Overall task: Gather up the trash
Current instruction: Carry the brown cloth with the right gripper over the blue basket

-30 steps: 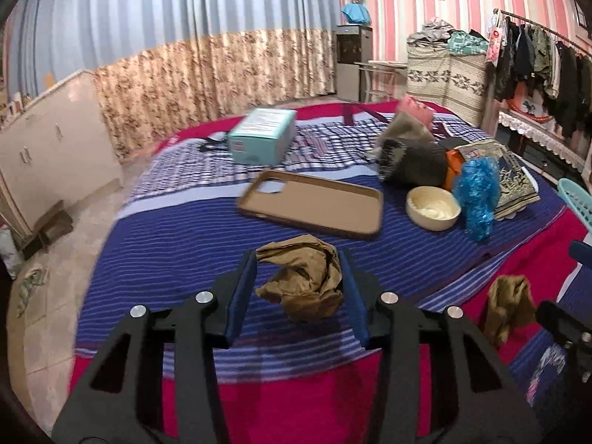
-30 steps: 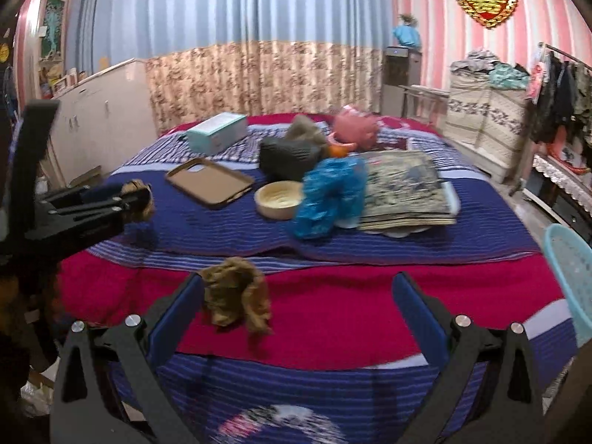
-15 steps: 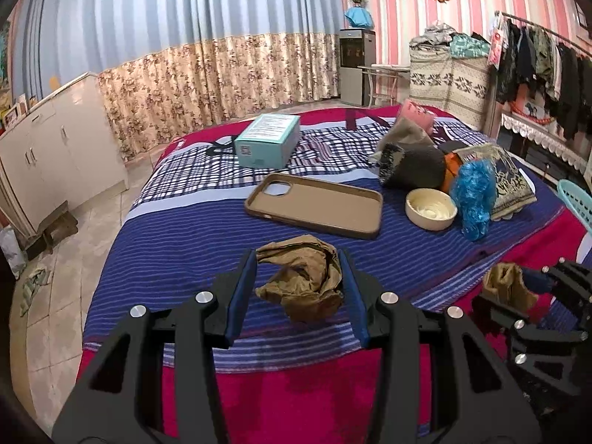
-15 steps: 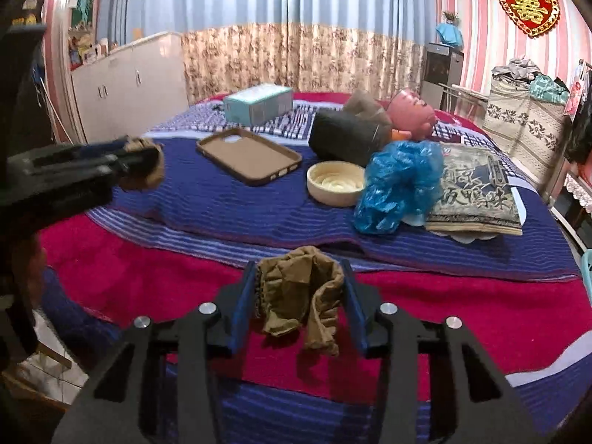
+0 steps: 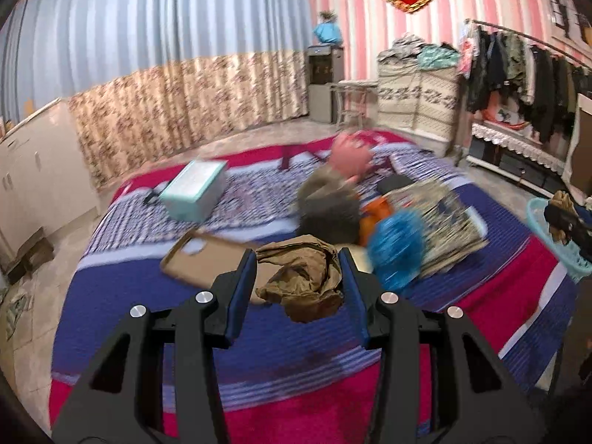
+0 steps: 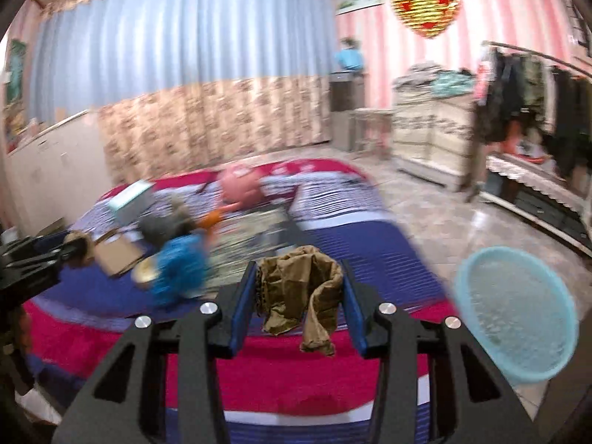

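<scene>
Left wrist view: the left gripper (image 5: 298, 277) clamps a brown wad (image 5: 301, 277) above the bed's (image 5: 148, 336) near edge.

Right wrist view: the right gripper (image 6: 299, 296), jaws just closed, pinches a second wad (image 6: 301, 288); the basket (image 6: 516, 314) sits off the bed's right corner. Its loose tail dangles, so the wad might slip free mid-swing.
</scene>
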Motion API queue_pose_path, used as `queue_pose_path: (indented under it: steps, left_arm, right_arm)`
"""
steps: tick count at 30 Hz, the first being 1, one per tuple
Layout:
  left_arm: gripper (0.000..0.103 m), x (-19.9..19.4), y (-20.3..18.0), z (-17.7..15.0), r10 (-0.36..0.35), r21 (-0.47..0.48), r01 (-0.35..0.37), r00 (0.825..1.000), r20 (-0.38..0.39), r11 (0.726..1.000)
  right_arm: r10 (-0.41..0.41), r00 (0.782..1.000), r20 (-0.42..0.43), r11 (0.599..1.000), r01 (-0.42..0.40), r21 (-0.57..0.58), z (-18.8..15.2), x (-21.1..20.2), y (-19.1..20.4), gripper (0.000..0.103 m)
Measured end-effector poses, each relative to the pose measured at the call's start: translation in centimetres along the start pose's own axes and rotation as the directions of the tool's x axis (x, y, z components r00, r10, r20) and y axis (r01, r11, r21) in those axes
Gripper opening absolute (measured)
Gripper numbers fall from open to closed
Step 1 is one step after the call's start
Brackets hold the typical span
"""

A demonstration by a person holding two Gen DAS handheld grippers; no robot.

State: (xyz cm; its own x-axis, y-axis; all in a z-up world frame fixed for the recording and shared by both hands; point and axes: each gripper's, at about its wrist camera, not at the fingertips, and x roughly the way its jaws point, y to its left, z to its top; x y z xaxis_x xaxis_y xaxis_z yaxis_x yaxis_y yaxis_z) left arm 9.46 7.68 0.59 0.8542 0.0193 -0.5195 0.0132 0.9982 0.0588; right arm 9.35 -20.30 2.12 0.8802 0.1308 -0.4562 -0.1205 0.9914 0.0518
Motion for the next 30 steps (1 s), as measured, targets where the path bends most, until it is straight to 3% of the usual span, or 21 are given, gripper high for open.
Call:
queue_pose_path:
  steps: [9, 13, 16, 23, 30]
  left_arm:
    - [0.044, 1.1, -8.8, 3.6, -0.113, 0.072, 0.110, 0.993, 0.045, 0.991]
    - [0.044, 1.8, -12.1, 4.5, -0.152, 0.090, 0.148, 0.988, 0.040, 0.985]
    - [0.044, 2.5, -15.0, 5.0, -0.189, 0.100, 0.185, 0.981, 0.032, 0.978]
    - [0.045, 4.4, -23.3, 5.5, -0.301, 0.150, 0.297, 0.954, 0.004, 0.943]
    - [0.045, 5.9, -31.9, 4.9, -0.390, 0.232, 0.380, 0.921, -0.003, 0.895]
  right_arm:
    - [-0.172, 0.984, 0.037, 0.982, 0.169, 0.085, 3.1, -0.1, -10.4, 0.043]
    - [-0.242, 0.969, 0.050, 0.961, 0.233, 0.148, 2.2, -0.3, -14.8, 0.043]
    - [-0.282, 0.959, 0.010, 0.942, 0.274, 0.194, 0.6, 0.2, -17.9, 0.043]
    - [-0.360, 0.933, -0.013, 0.919, 0.356, 0.170, -1.6, -0.7, -22.0, 0.043]
    - [-0.405, 0.914, -0.022, 0.880, 0.396, 0.262, -3.4, -0.8, -26.3, 0.043]
